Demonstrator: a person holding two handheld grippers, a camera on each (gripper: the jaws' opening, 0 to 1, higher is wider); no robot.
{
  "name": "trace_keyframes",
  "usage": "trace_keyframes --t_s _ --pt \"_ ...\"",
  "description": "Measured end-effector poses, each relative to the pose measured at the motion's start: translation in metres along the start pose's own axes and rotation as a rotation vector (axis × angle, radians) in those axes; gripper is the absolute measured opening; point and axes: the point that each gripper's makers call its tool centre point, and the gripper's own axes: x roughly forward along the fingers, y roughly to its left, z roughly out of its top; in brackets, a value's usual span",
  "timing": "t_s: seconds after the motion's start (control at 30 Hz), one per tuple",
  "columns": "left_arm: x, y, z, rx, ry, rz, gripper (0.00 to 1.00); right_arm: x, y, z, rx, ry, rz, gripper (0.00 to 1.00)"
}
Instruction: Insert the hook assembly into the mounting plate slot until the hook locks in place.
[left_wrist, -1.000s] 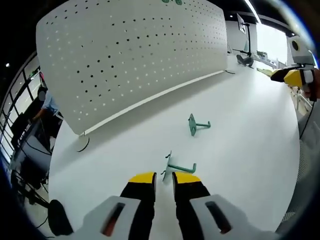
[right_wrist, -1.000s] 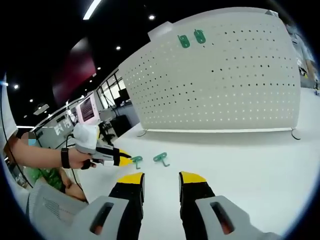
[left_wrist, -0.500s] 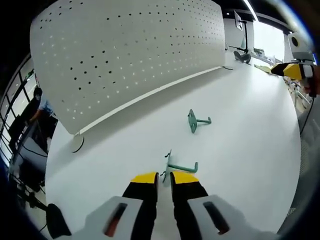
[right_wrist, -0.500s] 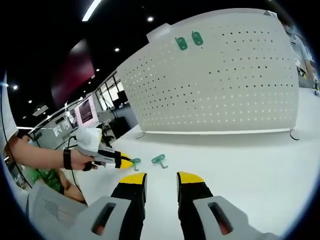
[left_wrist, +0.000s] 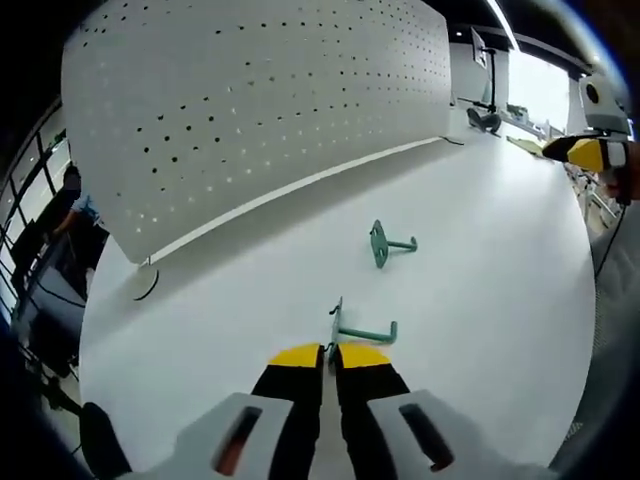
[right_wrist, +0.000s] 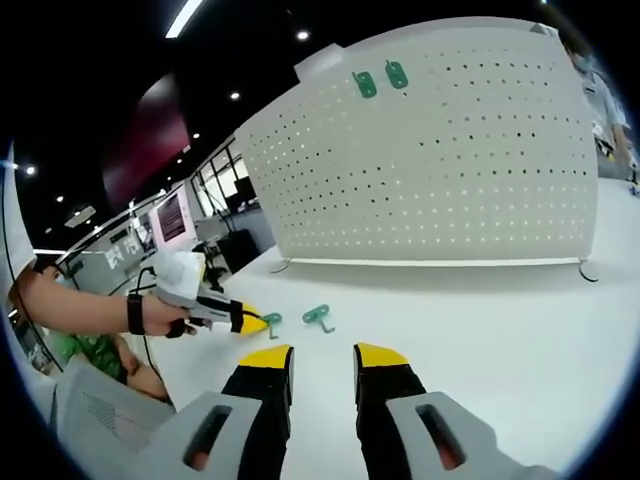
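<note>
Jaws of the left gripper (left_wrist: 327, 356) pinch a green hook (left_wrist: 352, 331); right gripper (right_wrist: 322, 356) jaws apart, facing pegboard-mounted hooks (right_wrist: 381, 78).

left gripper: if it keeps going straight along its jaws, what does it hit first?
The near green hook, lying on the white table right at the tips of the left gripper. Jaws look nearly closed; whether they already pinch its plate is unclear. Beyond it: second hook, then the pegboard.

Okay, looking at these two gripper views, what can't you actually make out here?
- Left gripper view: whether the left gripper actually grips the near hook; the closed fingers hide the contact.
- Right gripper view: how the mounted hooks seat in the pegboard; too small.
- Right gripper view: near hook, partly behind the left gripper's tips.
</note>
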Motion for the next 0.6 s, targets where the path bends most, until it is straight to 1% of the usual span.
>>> trace_keyframes --t_s 0.1,0.13,0.17,0.2,0.23,0.37,0.43,0.5,0.53,0.6 --pt "-0.001 -0.004 -0.001 0.004 0.002 -0.01 0.05 0.0 0.001 0.0 -0.005 0.002 0.005 0.23" --pt "0.0 -0.008 -0.002 -0.028 0.0 -0.03 0.05 0.001 0.002 0.001 -0.007 0.002 0.006 0.23" --pt "-0.001 -0.012 -0.003 -0.081 0.0 -0.046 0.04 0.001 0.002 0.001 -0.006 0.001 0.007 0.23" --pt "-0.002 -0.013 -0.004 -0.094 0.003 -0.052 0.04 0.001 0.003 0.002 -0.008 -0.001 0.011 0.23" --pt "-0.003 -0.013 -0.004 -0.078 0.003 -0.048 0.04 0.001 0.004 0.002 -0.01 0.0 0.013 0.23" --pt "-0.007 -0.02 -0.006 -0.079 -0.002 -0.06 0.04 0.003 0.008 0.0 -0.015 0.009 0.026 0.23" --pt "-0.009 -0.02 -0.004 -0.105 -0.012 -0.062 0.04 0.003 0.01 0.002 -0.02 0.006 0.031 0.23" --pt "-0.01 -0.024 0.0 -0.142 -0.033 -0.083 0.04 0.003 0.012 0.003 -0.02 0.006 0.035 0.23" --pt "-0.012 -0.028 0.001 -0.15 -0.036 -0.097 0.04 0.004 0.013 0.003 -0.024 0.009 0.038 0.23" --pt "-0.014 -0.032 0.0 -0.144 -0.036 -0.101 0.04 0.004 0.015 0.004 -0.034 0.01 0.046 0.23"
